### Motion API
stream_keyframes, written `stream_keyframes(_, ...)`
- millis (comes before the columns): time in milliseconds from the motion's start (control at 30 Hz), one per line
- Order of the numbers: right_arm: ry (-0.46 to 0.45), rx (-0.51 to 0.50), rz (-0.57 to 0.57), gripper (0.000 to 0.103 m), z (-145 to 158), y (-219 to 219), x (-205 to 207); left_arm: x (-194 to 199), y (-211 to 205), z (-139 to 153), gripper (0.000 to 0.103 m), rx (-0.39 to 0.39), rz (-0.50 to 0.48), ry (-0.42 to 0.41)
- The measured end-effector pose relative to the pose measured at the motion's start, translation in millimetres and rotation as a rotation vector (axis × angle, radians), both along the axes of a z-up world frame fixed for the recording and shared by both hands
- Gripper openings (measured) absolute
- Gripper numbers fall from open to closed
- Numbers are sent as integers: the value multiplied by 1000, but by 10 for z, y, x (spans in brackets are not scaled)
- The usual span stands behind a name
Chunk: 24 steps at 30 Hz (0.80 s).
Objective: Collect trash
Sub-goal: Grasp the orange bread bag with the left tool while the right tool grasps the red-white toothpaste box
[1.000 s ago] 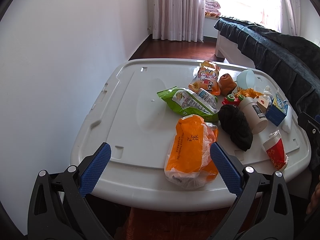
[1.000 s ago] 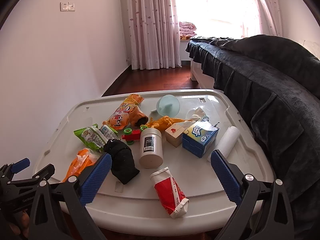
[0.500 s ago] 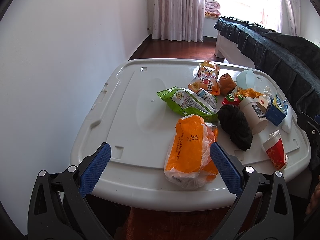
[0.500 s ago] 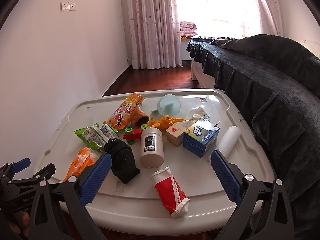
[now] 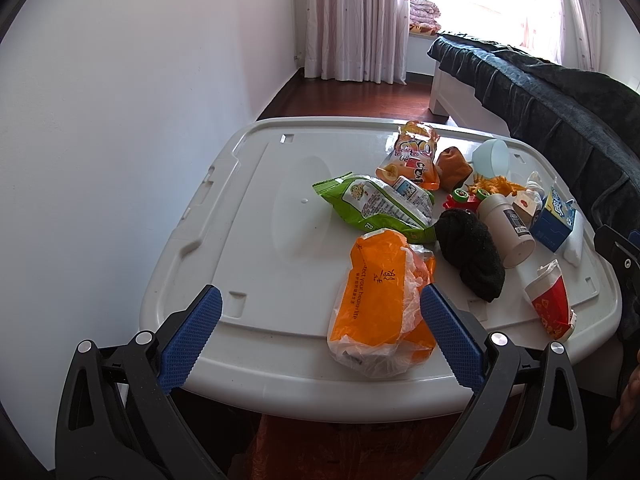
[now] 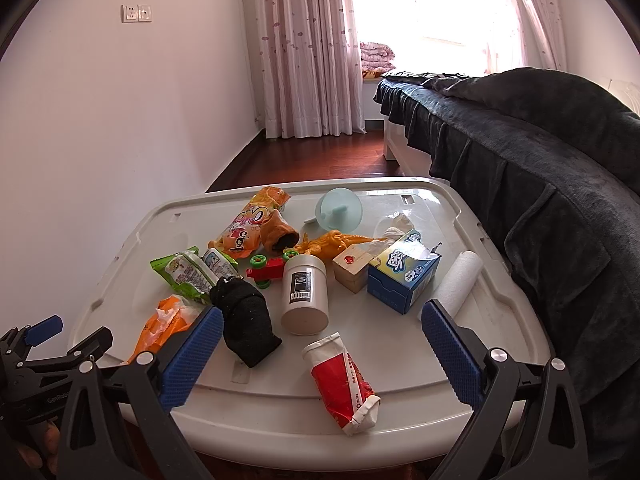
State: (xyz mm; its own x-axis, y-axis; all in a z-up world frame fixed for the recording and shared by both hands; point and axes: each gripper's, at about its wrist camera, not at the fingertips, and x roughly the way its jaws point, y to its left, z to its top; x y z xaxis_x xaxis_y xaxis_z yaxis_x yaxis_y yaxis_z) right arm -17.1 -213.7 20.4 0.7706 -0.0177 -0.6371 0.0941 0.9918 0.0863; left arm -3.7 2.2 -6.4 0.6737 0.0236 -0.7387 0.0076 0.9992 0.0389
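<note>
A white plastic lid (image 5: 256, 248) (image 6: 400, 344) serves as the table and holds scattered trash. An orange plastic bag (image 5: 380, 296) (image 6: 160, 320) lies at the near edge, just ahead of my open left gripper (image 5: 320, 328). A green snack wrapper (image 5: 372, 204) (image 6: 184, 272), an orange snack packet (image 5: 412, 156) (image 6: 248, 228), a crushed red paper cup (image 5: 550, 304) (image 6: 344, 384) and a black sock (image 5: 472, 256) (image 6: 244, 320) lie around it. My right gripper (image 6: 320, 344) is open and empty, low before the red cup.
A white jar (image 6: 304, 292), blue tissue box (image 6: 404, 270), wooden block (image 6: 352, 268), paper roll (image 6: 456, 284), orange toy dinosaur (image 6: 328, 242), red toy car (image 6: 268, 268) and pale blue funnel (image 6: 340, 210) sit mid-table. A dark-covered bed (image 6: 540, 152) runs along the right; a wall stands left.
</note>
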Motion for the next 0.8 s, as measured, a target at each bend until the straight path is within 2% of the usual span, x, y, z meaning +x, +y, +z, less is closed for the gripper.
stream_keyframes(300,-16,0,-12,98,37,-22,-24,-19,116,-7,97,-1,-8,-3)
stream_keyframes(400,-31,1,-23,98,96,-85,-60,-65,249,-99,97,5,-37,21)
stream_keyframes(500,-40,48,-30,98,164,-201,-91,-66,249,-220,97,-17,-65,83)
stream_keyframes(633,-57,87,-33,98,236,-288,-130,36,-44,-286,97,-48,-119,105)
stream_keyframes(800,-73,37,-44,98,265,-365,-190,260,-392,-465,96,-49,-147,123)
